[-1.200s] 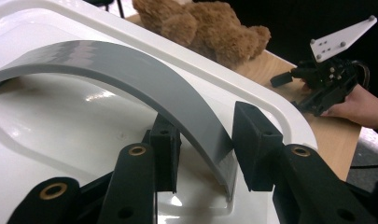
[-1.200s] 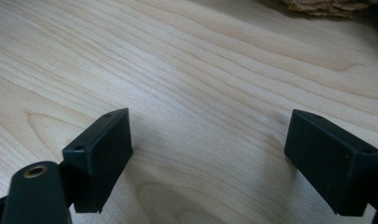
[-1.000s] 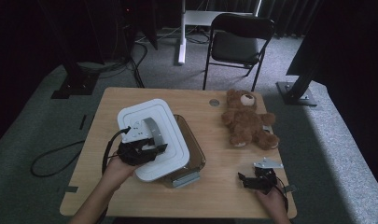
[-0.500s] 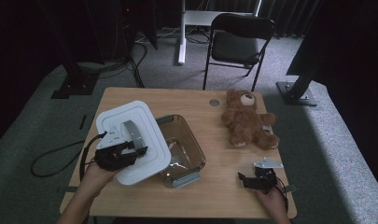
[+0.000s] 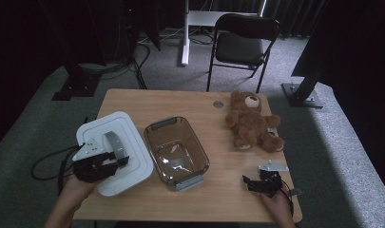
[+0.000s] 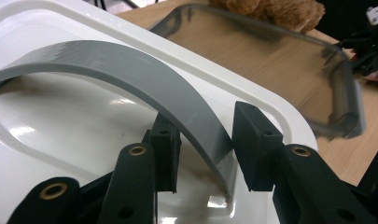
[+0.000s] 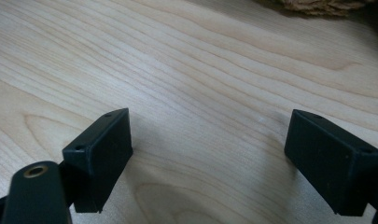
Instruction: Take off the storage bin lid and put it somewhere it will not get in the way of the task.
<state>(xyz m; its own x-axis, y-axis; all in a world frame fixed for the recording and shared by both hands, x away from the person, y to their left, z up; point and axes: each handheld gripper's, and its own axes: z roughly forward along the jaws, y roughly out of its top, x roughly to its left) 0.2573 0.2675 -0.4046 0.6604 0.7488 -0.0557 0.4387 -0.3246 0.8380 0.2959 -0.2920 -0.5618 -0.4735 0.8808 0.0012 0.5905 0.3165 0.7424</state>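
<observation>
At the near left edge of the light wooden bench (image 5: pixel 199 102), the left claw (image 5: pixel 115 159) is clamped on the curved grey handle (image 6: pixel 130 74) of a white rectangular plastic lid (image 5: pixel 115 151); in the left gripper view the two black pads sit on either side of the grey strap, pressing on it near its end. The lid sits over the bench's left part, its right edge just beside a clear brownish rectangular plastic container (image 5: pixel 177 151), and its near-left corner reaches past the bench edge; whether it rests on the wood or is carried just above it cannot be told. A black cable (image 5: pixel 46 159) trails from the left claw off the left side of the bench. At the near right, the right claw (image 5: pixel 249 183) lies low over bare wood, its jaws standing wide apart with nothing between them, as the right gripper view shows. The uncovered container stands near the middle of the bench, grey clips at its near and far ends. Farther right, a brown plush teddy bear (image 5: pixel 252 121) lies on its back. Beyond the bench, a black folding chair (image 5: pixel 242 45) stands on the grey carpet.
</observation>
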